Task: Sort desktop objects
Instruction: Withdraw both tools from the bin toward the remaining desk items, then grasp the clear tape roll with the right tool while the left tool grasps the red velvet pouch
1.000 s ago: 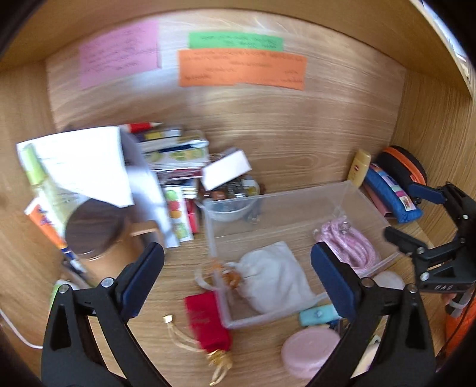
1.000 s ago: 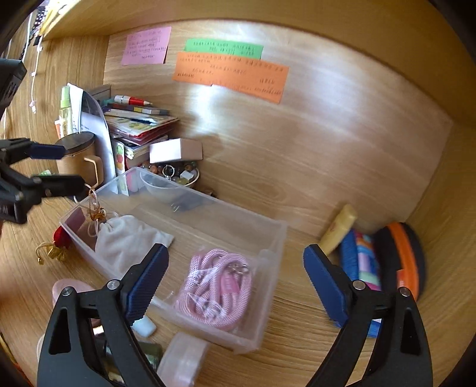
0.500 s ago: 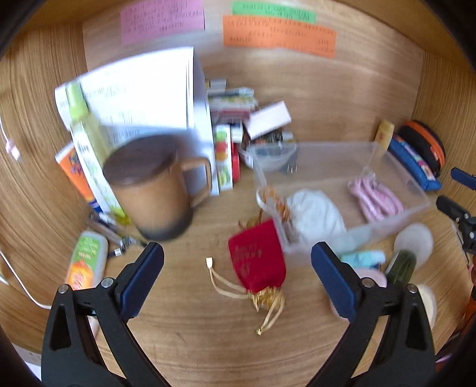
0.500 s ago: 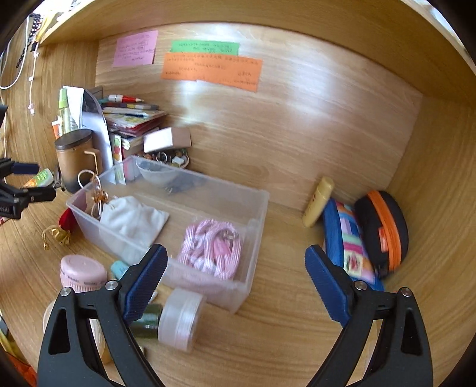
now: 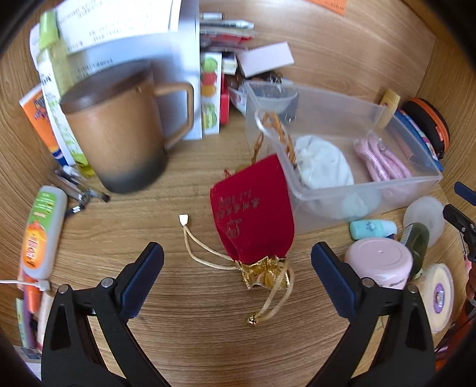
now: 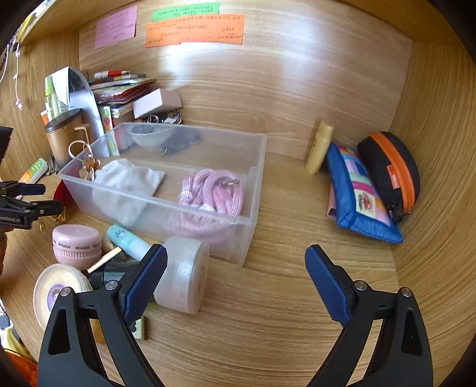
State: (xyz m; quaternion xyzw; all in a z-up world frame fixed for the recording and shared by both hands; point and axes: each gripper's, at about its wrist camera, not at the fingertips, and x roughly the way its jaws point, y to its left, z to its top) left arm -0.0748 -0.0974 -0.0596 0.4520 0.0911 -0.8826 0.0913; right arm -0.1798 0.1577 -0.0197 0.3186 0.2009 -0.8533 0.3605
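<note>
The left claw (image 5: 237, 262) hangs spread and empty right over the red pouch (image 5: 253, 208), which lies on the desk between its fingers, long axis running away toward the clear box (image 5: 366, 190) it leans on. The right claw (image 6: 236, 268), also spread, sits farther off; bare desk lies left.

3 sticky notes, pink (image 6: 115, 27), green (image 6: 185, 11) and orange (image 6: 195, 30), are stuck to the wooden back wall (image 6: 297, 83). A white cable (image 6: 17, 74) hangs down the left side wall. The desk surface (image 6: 282, 327) is light wood.
</note>
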